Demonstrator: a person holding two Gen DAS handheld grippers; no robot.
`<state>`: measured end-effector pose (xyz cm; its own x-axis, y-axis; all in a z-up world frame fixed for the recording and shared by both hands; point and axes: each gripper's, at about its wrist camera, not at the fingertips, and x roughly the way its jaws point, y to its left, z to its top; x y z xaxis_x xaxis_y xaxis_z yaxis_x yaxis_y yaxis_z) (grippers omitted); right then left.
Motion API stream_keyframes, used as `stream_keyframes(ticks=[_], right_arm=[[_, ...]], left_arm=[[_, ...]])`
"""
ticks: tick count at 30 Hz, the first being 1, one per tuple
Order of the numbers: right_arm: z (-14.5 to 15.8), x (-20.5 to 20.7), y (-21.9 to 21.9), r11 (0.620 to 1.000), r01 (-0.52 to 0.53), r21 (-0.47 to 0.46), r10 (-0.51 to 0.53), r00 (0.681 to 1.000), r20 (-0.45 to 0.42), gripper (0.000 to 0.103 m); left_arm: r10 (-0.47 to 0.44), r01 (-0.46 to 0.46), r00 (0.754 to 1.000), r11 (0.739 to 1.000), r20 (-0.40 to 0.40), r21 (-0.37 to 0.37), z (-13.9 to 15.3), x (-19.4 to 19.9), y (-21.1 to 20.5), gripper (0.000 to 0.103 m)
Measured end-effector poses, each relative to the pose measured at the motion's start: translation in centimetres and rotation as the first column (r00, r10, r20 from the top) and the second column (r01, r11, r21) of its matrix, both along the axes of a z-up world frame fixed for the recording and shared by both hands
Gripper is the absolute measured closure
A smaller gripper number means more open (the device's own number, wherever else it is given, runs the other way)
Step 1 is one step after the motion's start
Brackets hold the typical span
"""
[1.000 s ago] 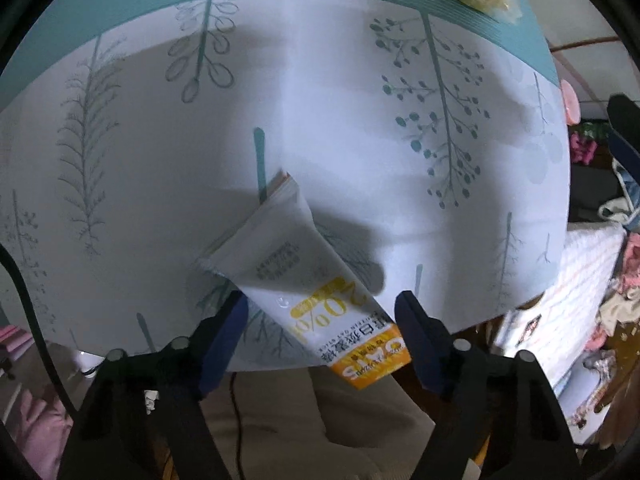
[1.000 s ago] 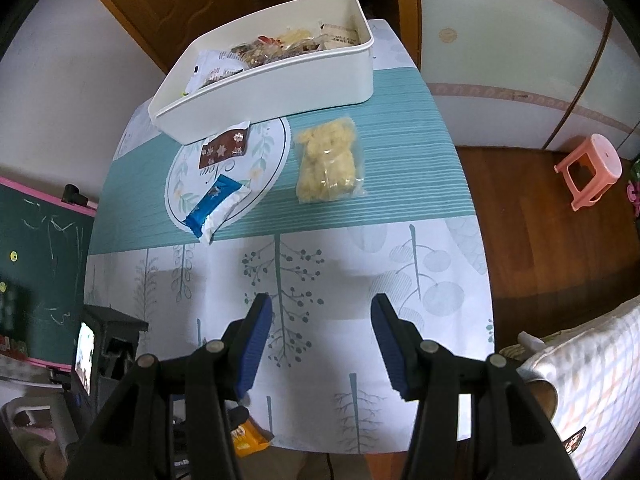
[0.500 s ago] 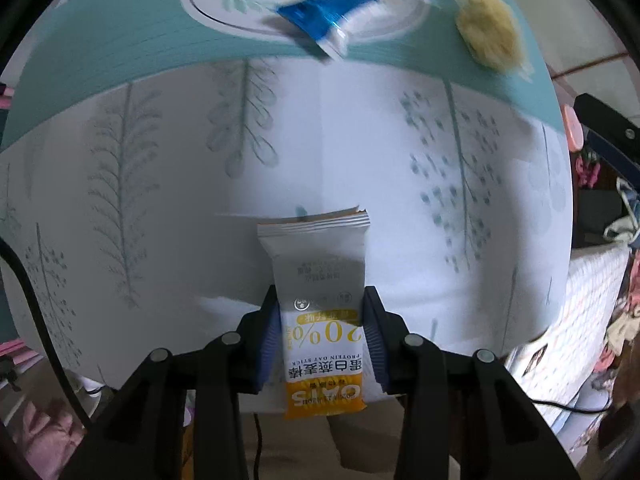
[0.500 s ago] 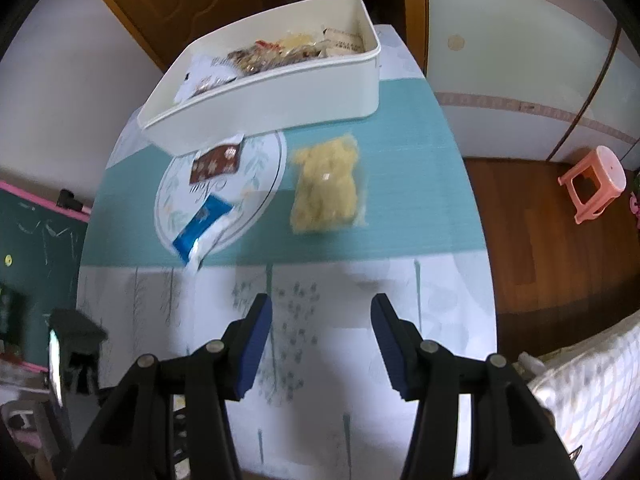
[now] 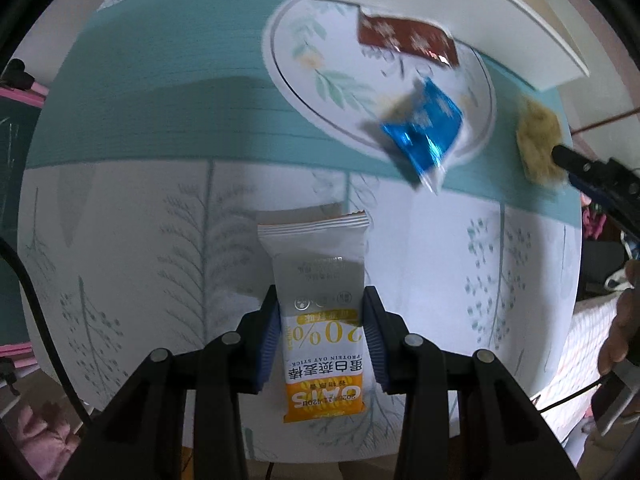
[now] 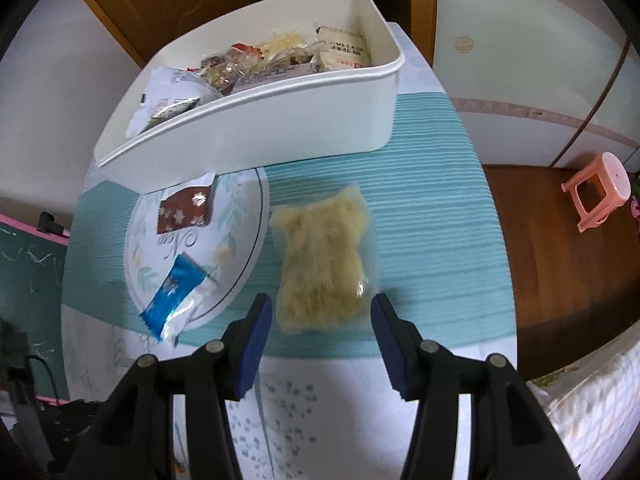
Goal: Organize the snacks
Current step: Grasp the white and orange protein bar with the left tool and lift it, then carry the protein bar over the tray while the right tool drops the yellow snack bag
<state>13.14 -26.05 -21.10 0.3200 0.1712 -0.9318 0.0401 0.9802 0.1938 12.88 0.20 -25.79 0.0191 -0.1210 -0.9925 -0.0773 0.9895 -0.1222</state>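
Observation:
My left gripper (image 5: pixel 322 312) is shut on a white and orange oat stick packet (image 5: pixel 320 300), held above the tablecloth. My right gripper (image 6: pixel 322 312) is open, its fingers on either side of the near end of a clear bag of yellow snacks (image 6: pixel 326 258) on the teal stripe; I cannot tell whether they touch it. A blue packet (image 6: pixel 176 296) and a brown packet (image 6: pixel 185 210) lie on the printed plate motif (image 6: pixel 244 264). Behind them stands a white bin (image 6: pixel 280 120) with several snacks inside. The left wrist view also shows the blue packet (image 5: pixel 424 136) and brown packet (image 5: pixel 404 40).
The table's right edge (image 6: pixel 508 280) drops to a wooden floor with a pink stool (image 6: pixel 598 190). A green chalkboard (image 6: pixel 28 272) stands at the left. A hand (image 5: pixel 622 320) and part of the right gripper show at the right of the left wrist view.
My left gripper closed on the oat stick packet, lifted it and carried it toward the bin. My right gripper moved forward and down, from the leaf print to the yellow snack bag.

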Motion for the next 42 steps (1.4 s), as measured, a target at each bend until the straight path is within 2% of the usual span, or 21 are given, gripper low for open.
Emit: stream_keyframes(ticks=[6,12,16,17,21,23,28,33,38,42], right_arm=[[-1.5,2.0,0.9,0.999,0.002,-0.037,-0.003,1.0,-0.029,0.051],[-1.6,2.4,2.0,0.996,-0.032,-0.088,0.031,0.999,-0.007,0.053],[-1.2,1.8,2.7,0.989,-0.063,-0.13,0.066,0.998,0.019,0.065],[-1.0,1.6,2.7,0.99,-0.069,-0.122,0.072,0.997,0.019,0.071],[0.5,0.9,2.3,0.995,-0.085,-0.05,0.086,0.996,0.022,0.081],[2.0,0.4,2.3,0.994,-0.1,-0.031,0.102,0.994,0.046,0.088],[6.8,0.5,2.1,0.993,-0.117,0.015,0.114,0.985,0.129,0.092],[12.7,1.7,2.0,0.991,-0.126,0.05,0.11,0.964,0.243,0.093],[19.4,3.9,2.5,0.989,-0.143,0.047,0.115,0.919,0.376,0.093],[23.7,5.8,3.0,0.989,-0.143,0.037,0.111,0.881,0.461,0.093]], left_arm=[[0.006,-0.006,0.999,1.0,0.039,0.013,1.5,2.4,1.2,0.065],[0.002,-0.003,0.997,1.0,0.074,0.014,3.5,4.5,1.6,0.065],[-0.015,0.013,0.994,1.0,0.112,0.017,5.3,5.7,1.1,0.065],[-0.02,0.018,0.992,1.0,0.121,0.016,5.5,5.5,0.9,0.065],[-0.05,0.048,0.983,0.999,0.179,0.017,8.4,7.1,-0.3,0.065],[-0.069,0.065,0.973,0.998,0.22,0.024,10.2,8.0,-0.5,0.065],[-0.116,0.111,0.939,0.993,0.324,0.033,15.4,10.3,-0.7,0.065],[-0.157,0.148,0.892,0.988,0.423,0.054,20.8,13.7,-1.7,0.065],[-0.179,0.161,0.845,0.984,0.504,0.079,25.2,17.4,-3.0,0.065],[-0.189,0.162,0.812,0.982,0.553,0.098,27.3,19.6,-3.7,0.065]])
